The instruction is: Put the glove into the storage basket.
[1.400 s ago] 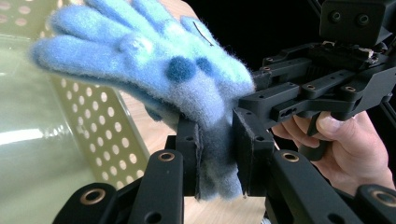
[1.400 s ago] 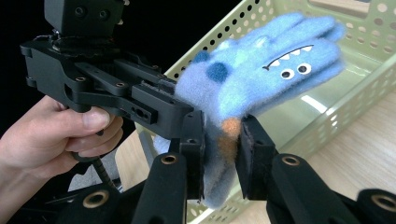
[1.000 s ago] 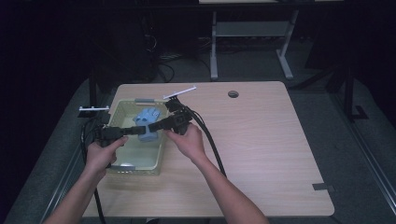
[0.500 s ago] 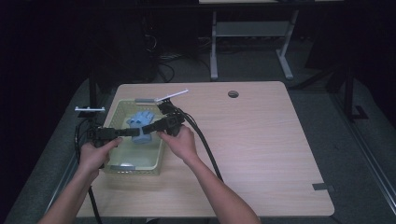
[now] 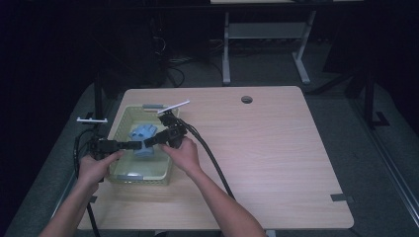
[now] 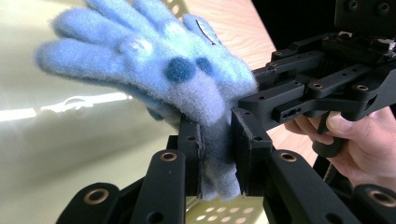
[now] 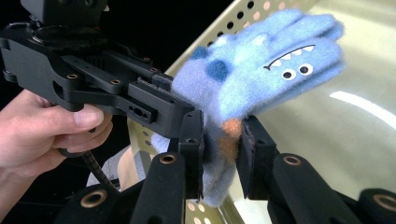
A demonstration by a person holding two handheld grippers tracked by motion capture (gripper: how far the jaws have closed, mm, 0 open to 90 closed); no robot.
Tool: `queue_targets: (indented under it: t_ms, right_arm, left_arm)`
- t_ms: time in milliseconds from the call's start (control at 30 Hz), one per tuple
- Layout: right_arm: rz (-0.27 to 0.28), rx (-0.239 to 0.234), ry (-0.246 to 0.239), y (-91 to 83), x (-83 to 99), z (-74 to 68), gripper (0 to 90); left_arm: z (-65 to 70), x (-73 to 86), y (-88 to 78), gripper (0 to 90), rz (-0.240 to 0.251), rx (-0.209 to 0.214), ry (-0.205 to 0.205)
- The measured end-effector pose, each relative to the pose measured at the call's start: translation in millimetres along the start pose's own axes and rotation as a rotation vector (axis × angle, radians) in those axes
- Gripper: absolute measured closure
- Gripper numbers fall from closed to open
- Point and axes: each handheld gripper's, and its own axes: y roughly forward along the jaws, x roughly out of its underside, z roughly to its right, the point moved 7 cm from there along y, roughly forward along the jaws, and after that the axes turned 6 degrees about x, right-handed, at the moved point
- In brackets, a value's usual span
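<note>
You have both grippers pinched on the cuff of the blue glove (image 5: pixel 144 139), just above the yellow-green basket (image 5: pixel 121 174): left gripper (image 6: pixel 218 156) and right gripper (image 7: pixel 222 150) each clamp the fabric with narrow jaws. The glove's long axis runs away from both tools, fingers out over the basket floor. The two hands meet at the cuff, equally near.

A wooden table (image 5: pixel 276 163) carries a pale green basket (image 5: pixel 118 126).
</note>
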Motion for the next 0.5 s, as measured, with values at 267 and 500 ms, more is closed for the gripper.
queue_targets:
  t_ms: [267,500]
  right_arm:
    - [-0.056,0.026,0.018,19.4,8.7,6.2,72.7]
    - [-0.077,0.032,0.029,25.0,12.6,13.1,72.1]
  left_arm:
    - [-13.2,6.6,6.2,74.6,-0.070,-0.071,0.003]
    - [-20.0,8.3,11.3,74.6,-0.091,-0.084,-0.011]
